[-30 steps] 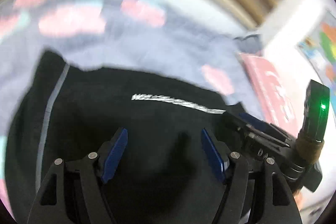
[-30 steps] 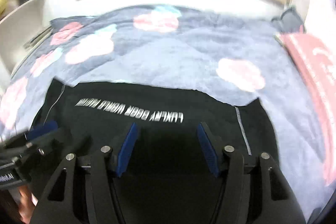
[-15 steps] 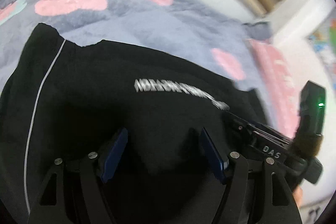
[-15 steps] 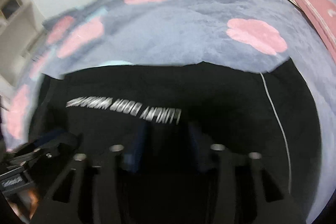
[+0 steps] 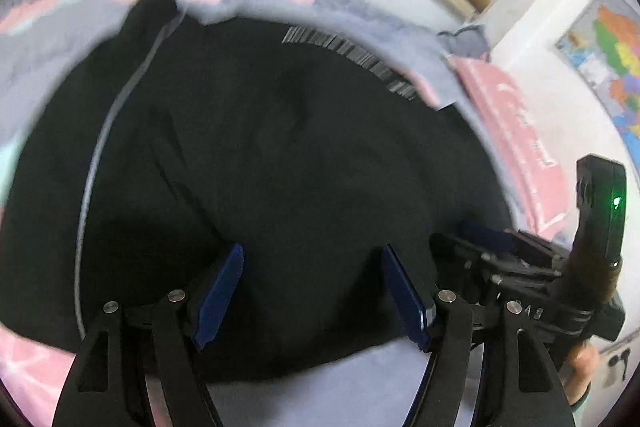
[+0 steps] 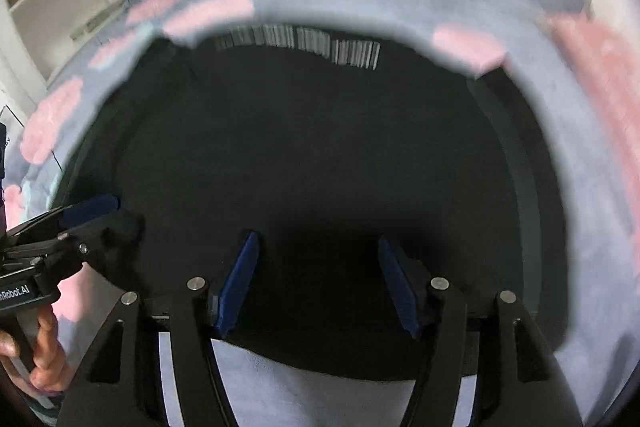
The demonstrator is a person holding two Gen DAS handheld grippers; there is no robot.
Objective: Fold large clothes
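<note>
I had both grippers angled down over the black garment [image 5: 280, 155], which lay spread on a grey-blue bedspread [image 6: 568, 211] patterned with pink blotches. The garment's near hem ran just below my fingertips in both wrist views, with bare bedspread showing nearer still. A line of white printed lettering [image 6: 304, 45] sat close to its far edge, smeared by blur so I could not read it. A thin pale stripe [image 5: 104, 155] curved down the garment's left side in the left view.

My left gripper [image 5: 312, 291] stood wide, its blue pads [image 5: 218, 297] apart over the cloth with nothing pinched between them. My right gripper [image 6: 316, 279] was also spread wide, pads clear of any fold, only flat fabric beneath the gap. Each gripper showed at the edge of the other's view, side by side near the hem. A pink cloth [image 5: 516, 147] lay to the right on the bed, beside the garment.
</note>
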